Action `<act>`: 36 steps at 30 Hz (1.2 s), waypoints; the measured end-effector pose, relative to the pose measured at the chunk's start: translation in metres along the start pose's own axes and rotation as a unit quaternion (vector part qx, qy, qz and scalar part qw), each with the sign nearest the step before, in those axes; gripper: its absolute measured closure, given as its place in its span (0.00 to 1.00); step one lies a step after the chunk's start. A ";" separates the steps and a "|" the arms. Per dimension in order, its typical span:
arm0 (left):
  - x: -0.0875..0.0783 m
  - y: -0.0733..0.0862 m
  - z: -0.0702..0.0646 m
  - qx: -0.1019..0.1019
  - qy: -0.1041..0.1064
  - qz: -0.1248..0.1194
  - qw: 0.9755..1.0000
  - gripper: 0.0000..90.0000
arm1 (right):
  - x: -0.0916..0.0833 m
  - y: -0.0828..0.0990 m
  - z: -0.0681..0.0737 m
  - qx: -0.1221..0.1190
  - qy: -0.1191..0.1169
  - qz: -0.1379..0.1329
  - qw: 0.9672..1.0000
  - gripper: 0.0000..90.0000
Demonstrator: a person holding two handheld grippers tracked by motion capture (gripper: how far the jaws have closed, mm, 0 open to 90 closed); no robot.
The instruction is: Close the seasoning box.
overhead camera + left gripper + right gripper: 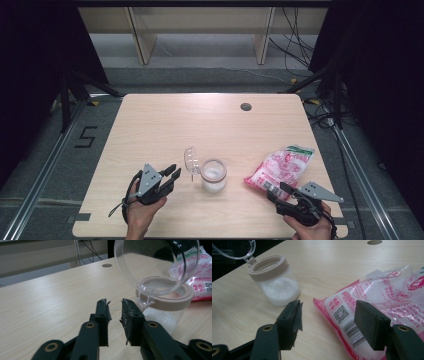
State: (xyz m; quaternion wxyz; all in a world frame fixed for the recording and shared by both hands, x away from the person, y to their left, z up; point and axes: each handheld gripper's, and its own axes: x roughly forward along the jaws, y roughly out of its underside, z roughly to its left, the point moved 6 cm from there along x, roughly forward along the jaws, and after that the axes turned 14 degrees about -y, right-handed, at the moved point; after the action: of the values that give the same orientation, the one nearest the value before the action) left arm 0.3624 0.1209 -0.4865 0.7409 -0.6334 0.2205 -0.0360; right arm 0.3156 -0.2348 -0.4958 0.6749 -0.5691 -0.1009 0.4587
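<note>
- my high view looks forward and down from above, taking in the whole table [165, 125].
- my left gripper view sits low, close behind the jar [163, 307], its open lid [155, 265] looming near.
- my right gripper view faces across the bag [374, 310] toward that jar.
- all three views share the jar, bag and table hole [245, 106].

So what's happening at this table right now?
A person holds a gripper in each hand at a wooden table. A jar partly filled with white granules stands with its clear hinged lid flipped open. The left gripper sits just left of it, jaws slightly apart and empty. The right gripper is open at the near end of a pink-printed bag, not gripping it.
</note>
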 end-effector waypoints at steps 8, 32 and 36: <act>-0.001 -0.012 -0.010 0.011 0.016 -0.022 1.000 0.97 | 0.000 0.003 0.008 0.018 -0.008 -0.001 1.000 0.44; 0.003 -0.025 -0.021 0.035 0.040 -0.041 0.998 0.97 | -0.002 0.007 0.012 0.014 -0.014 0.004 1.000 0.43; 0.004 -0.026 -0.023 0.029 0.043 -0.046 0.998 0.97 | -0.002 0.008 0.012 0.014 -0.015 0.002 1.000 0.43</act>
State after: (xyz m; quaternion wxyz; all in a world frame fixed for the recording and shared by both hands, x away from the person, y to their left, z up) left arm 0.3632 0.0936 -0.4654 0.7462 -0.6191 0.2219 -0.1035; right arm 0.3032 -0.2287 -0.4979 0.6804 -0.5531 -0.1033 0.4696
